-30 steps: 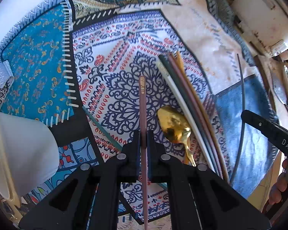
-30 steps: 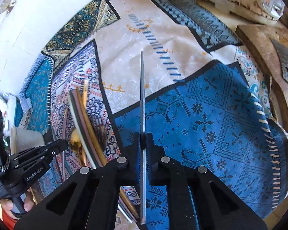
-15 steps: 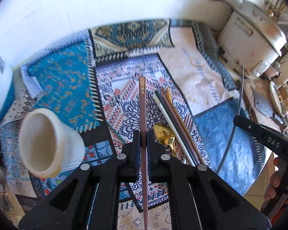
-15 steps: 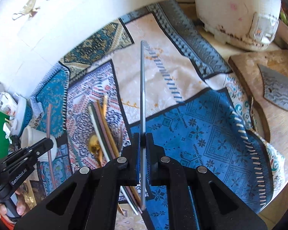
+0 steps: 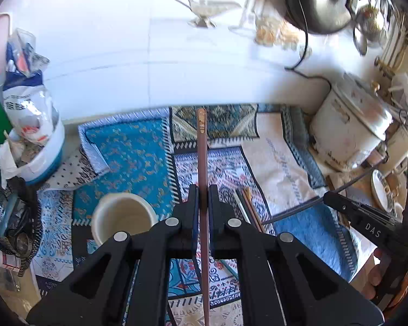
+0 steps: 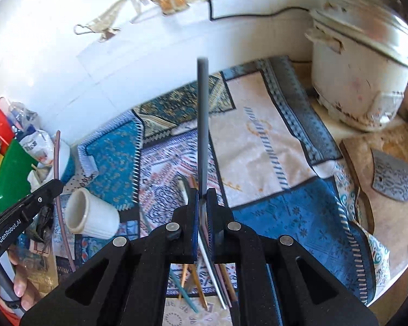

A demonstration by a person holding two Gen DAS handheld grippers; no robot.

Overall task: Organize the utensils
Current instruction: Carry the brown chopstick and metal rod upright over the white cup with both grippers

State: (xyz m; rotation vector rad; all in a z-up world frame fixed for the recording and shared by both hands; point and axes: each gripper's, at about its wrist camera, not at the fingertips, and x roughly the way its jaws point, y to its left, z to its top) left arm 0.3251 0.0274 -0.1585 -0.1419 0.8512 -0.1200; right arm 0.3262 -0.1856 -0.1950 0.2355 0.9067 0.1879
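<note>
You hold one chopstick in each tool above the patterned cloth (image 5: 127, 146) that covers the desk. The left tool (image 5: 203, 203) is clamped tight on a brown chopstick (image 5: 202, 163), which runs straight up between its jaws with the decorated gold tip pointing away from you. The right tool (image 6: 202, 206) is pinched just as tight on a grey chopstick (image 6: 203, 125), gripped near its lower part so that most of its length stands out ahead of the jaws.

Below, the rest of the utensils lie loose on the cloth: a bundle of chopsticks (image 6: 217, 285) in several colours fanned beside one another, under the right tool. The white cup (image 6: 91, 217) sits on the cloth to the left of that bundle, tipped so that its mouth (image 5: 122, 217) faces the left tool; it looks empty from here.

By the look of it, you are in the carrying step: both sticks are off the cloth and the cup is the likely place for them. The next move calls for bringing each stick over the cup's mouth and lining its lower end with the opening before you loosen your grip. The left stick is nearer the cup, so it would go first. Because the cup leans, a stick dropped from high up may bounce out or roll it, so come in low and along the cup's axis.
</note>
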